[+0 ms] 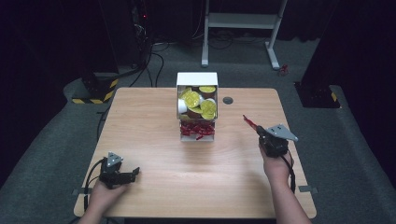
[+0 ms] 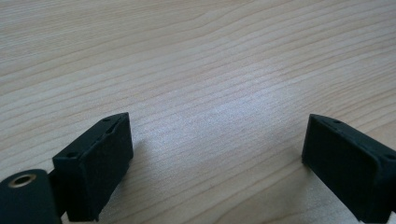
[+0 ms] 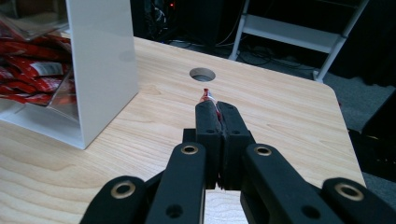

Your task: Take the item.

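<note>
1. On the wooden table [image 1: 154,140] a white organiser box [image 1: 197,79] stands at about 12 o'clock from the person. Its upper part holds round pods with yellow lids [image 1: 191,98]; its lower tray holds red sachets [image 1: 197,130].
2. The right gripper [image 1: 258,131] is at about 2 o'clock from the person, well apart from the box. Its jaws are pressed together on one thin red sachet [image 1: 249,122], and in the right gripper view the tip of the sachet [image 3: 206,97] sticks out just beyond the jaws.
3. The left gripper [image 1: 135,172] rests low at about 8 o'clock near the table edge. In the left gripper view its jaws stand wide apart with nothing between them, over bare wood.
4. I think the grip is the weak point: the jaws seem to hold the sachet near one end, so a quick swing can make it slip or turn.
5. If the sachet drops near the round cable hole [image 3: 202,74], it could fall through it.
6. A strong squeeze may also burst the sachet.
</note>
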Action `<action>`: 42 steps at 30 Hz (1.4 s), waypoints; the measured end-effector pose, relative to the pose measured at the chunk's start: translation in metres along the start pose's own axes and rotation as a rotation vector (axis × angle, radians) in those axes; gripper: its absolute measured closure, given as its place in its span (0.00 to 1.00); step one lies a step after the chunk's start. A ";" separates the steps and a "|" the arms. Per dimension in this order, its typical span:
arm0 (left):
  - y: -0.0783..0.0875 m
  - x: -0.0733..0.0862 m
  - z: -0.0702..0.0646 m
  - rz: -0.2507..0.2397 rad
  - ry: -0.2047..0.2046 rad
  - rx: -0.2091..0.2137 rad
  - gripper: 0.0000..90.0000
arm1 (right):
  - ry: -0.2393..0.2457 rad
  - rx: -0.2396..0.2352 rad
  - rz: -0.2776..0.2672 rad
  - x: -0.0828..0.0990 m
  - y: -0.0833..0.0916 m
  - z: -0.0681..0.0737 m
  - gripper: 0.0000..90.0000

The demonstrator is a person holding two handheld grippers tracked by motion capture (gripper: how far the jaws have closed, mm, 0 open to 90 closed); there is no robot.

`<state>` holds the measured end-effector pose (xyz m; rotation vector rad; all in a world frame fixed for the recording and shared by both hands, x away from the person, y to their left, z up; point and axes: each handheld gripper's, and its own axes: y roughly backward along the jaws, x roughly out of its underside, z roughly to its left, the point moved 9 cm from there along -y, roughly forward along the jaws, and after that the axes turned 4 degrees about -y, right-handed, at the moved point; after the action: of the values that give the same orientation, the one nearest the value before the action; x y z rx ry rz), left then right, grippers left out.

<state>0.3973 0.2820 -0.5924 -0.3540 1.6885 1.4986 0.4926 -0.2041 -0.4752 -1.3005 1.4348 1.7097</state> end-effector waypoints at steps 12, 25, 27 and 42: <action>0.000 0.000 0.000 0.003 -0.002 0.000 0.10 | -0.021 0.013 0.017 0.005 -0.013 -0.004 0.99; 0.000 0.000 0.000 0.002 -0.002 0.001 0.10 | -0.017 0.031 0.042 0.016 -0.027 -0.004 0.99; 0.000 0.000 0.000 0.002 -0.002 0.001 0.10 | -0.015 0.039 0.058 0.020 -0.032 -0.006 0.99; 0.000 0.000 0.000 0.000 0.000 0.001 0.10 | -0.029 0.046 0.088 0.036 -0.045 -0.008 0.99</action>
<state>0.3973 0.2820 -0.5924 -0.3532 1.6891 1.4983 0.5205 -0.2049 -0.5261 -1.1999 1.5260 1.7337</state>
